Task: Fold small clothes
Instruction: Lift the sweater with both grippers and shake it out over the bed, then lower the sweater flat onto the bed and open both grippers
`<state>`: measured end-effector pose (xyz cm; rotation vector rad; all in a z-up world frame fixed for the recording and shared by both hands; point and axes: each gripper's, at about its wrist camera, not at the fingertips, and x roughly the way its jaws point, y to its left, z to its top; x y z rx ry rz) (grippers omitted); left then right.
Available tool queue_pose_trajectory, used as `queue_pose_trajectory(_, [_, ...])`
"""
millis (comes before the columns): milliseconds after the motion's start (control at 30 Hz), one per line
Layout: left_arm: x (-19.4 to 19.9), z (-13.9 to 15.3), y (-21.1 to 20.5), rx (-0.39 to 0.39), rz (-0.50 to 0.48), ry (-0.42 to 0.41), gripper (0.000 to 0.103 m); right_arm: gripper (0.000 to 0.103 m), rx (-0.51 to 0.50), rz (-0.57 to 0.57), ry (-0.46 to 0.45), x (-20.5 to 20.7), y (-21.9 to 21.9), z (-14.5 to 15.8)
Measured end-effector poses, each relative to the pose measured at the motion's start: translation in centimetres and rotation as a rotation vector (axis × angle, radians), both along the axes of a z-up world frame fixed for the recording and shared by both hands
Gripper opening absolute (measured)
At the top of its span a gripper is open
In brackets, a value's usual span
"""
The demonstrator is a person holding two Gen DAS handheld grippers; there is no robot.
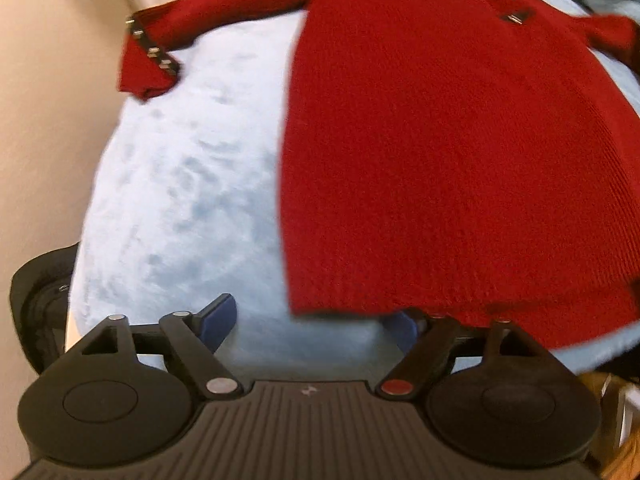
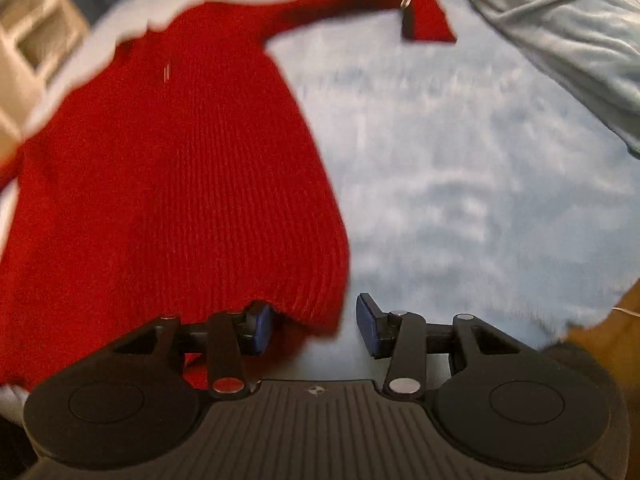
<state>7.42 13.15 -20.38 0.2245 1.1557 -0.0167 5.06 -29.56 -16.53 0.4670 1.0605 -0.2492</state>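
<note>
Nearest, in the left wrist view, the left gripper tilted steeply down at a pale blue fleece blanket, jaws spread wide with nothing pinched; left blue pad over bare fleece, right blue pad tucked just at or under the near hem of a red knit dress — cannot tell whether touching it. In the right wrist view, the right gripper likewise pointed down, jaws parted about halfway, the dress's near right hem corner hanging between the pads; left pad right against the knit, right pad clear of it over bare fleece, so no squeeze on the cloth. Beyond the grippers, the dress spread flat on the blanket, hem near, shoulders far, ribbed knit running lengthwise, slightly blurred. On the chest, a small metal clasp. Farther out, left sleeve stretched to the left, cuff folded and lined with small metal studs; right sleeve stretched far right, its cuff studded too. At the far right, a grey-green rumpled cloth lying beside the blanket's edge. At the far left, beige wall — and in the right wrist view a pale shelf unit.
</note>
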Motion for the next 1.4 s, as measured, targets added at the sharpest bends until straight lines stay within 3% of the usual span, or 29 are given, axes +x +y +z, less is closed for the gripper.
queue_pose_trajectory(167, [1.6, -0.3, 0.3, 0.005, 0.038, -0.002, 0.094, 0.046, 0.058, -0.073, -0.052, 1.3, -2.0, -0.7])
queue_pose_trajectory(367, [1.5, 0.0, 0.6, -0.022, 0.051, 0.001, 0.094, 0.048, 0.201, -0.189, -0.087, 2.6, -3.3, -1.8])
queue_pose_trajectory(533, [2.1, -0.4, 2.1, -0.095, 0.117, 0.033, 0.094, 0.048, 0.151, -0.118, -0.002, 2.2, -1.5, -2.8])
queue_pose_trajectory(600, [2.2, -0.3, 2.4, -0.123, 0.138, 0.039, 0.093, 0.048, 0.181, -0.098, 0.022, 1.3, -0.8, -3.5])
queue_pose_trajectory(733, [2.3, 0.5, 2.5, -0.17, 0.151, 0.036, 0.092, 0.048, 0.216, -0.117, 0.002, -0.1, -0.4, -3.7])
queue_pose_trajectory(967, [1.2, 2.1, 1.3, -0.132, 0.02, 0.001, 0.093, 0.048, 0.294, -0.26, -0.076, 2.4, -4.2, -1.5])
queue_pose_trajectory(1133, [-1.0, 2.6, 0.5, -0.176, -0.114, 0.005, 0.093, 0.048, 0.249, -0.215, -0.11, 5.3, -5.2, 0.4])
queue_pose_trajectory(1300, [-1.8, 2.3, -0.8, -0.205, -0.183, 0.007, 0.094, 0.048, 0.226, -0.193, -0.118, 7.0, -4.7, 0.8])
queue_pose_trajectory(1400, [-1.8, 2.4, -2.0, -0.266, -0.228, 0.02, 0.095, 0.048, 0.223, -0.196, -0.118, 7.4, -4.7, 0.8])
